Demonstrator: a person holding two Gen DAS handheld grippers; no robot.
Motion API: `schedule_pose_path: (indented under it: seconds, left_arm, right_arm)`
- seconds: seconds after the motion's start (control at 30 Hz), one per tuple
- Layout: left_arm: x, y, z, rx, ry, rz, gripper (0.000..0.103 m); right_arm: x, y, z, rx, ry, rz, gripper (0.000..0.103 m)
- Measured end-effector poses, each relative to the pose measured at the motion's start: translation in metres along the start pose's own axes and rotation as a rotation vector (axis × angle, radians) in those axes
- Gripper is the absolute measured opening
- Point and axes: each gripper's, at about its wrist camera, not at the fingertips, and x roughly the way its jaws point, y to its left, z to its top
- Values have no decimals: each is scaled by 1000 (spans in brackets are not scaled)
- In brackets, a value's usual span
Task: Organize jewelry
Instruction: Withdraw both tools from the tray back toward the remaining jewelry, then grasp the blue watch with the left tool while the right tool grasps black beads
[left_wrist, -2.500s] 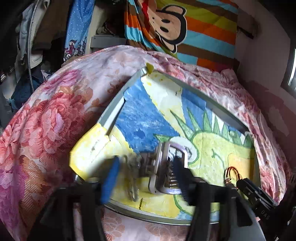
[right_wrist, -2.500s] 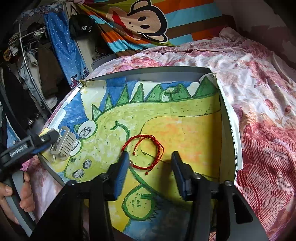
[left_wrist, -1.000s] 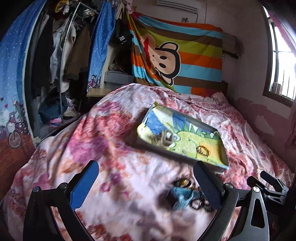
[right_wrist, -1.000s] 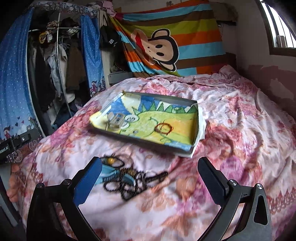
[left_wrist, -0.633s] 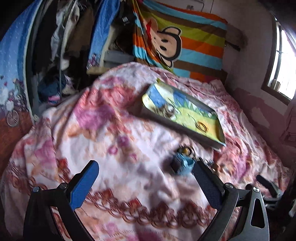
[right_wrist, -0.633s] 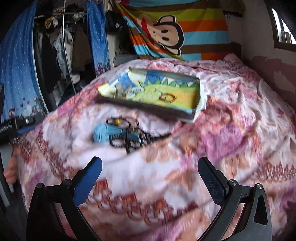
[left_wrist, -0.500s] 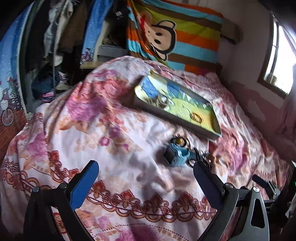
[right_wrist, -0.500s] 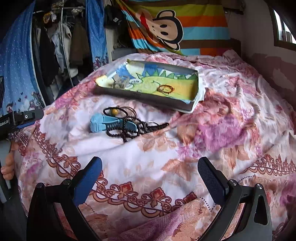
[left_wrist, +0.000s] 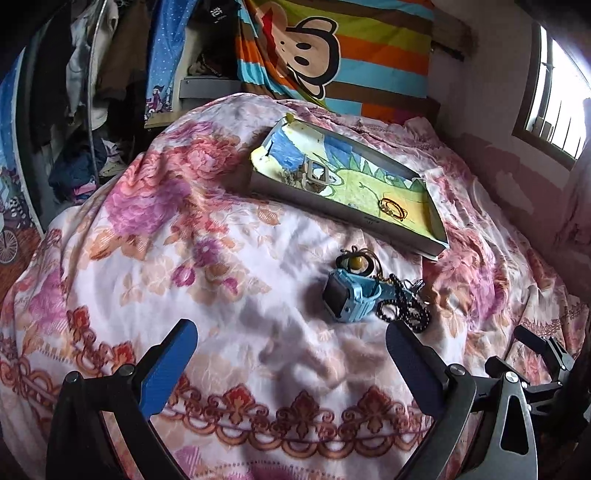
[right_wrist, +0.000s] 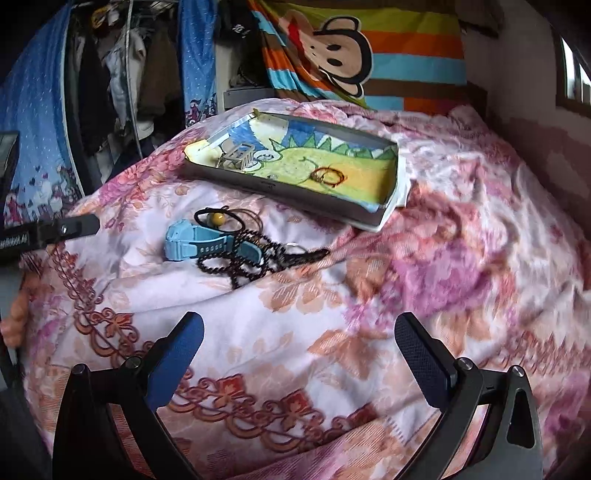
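A shallow tray (left_wrist: 332, 212) lined with a dinosaur drawing lies far back on the flowered bedspread; it also shows in the right wrist view (right_wrist: 280, 188). In it are a pale hair clip (left_wrist: 314, 177) (right_wrist: 240, 155) and a red cord bracelet (left_wrist: 393, 207) (right_wrist: 328, 176). Nearer lie a blue watch (left_wrist: 351, 295) (right_wrist: 199, 242), a black bead necklace (left_wrist: 406, 312) (right_wrist: 240, 264) and a black cord with a yellow bead (left_wrist: 356, 263) (right_wrist: 216, 218). My left gripper (left_wrist: 291, 360) and right gripper (right_wrist: 295, 347) are wide open, empty, held back above the bedspread.
A striped monkey blanket (left_wrist: 332, 48) hangs behind the bed. Clothes (right_wrist: 122, 74) hang on a rack at the left. A window (left_wrist: 557, 99) is at the right. The other gripper's body (right_wrist: 44, 232) shows at the left edge of the right wrist view.
Both grippers have let go of the clip and the bracelet in the tray, opened wide and pulled far back toward the near end of the bed.
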Motion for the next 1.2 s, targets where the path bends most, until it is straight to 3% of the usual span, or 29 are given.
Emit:
schedule_pose_path:
  seconds: [0.53,0.7,0.93,1.2]
  left_arm:
    - [45,-16,27,72,80,-60,103]
    - [53,-19,30,85,83,-56,103]
    - [68,-21,35,84,125,-110,103]
    - [85,-21,39,43,170,-179,100]
  right_arm:
    - [12,-12,11,-51,-39,-54,102]
    - [24,-17,14,-49,-28,16,102]
    - [46,-26,23,-31,-21,128,101]
    - [63,-7,32,-138,-19,161,101]
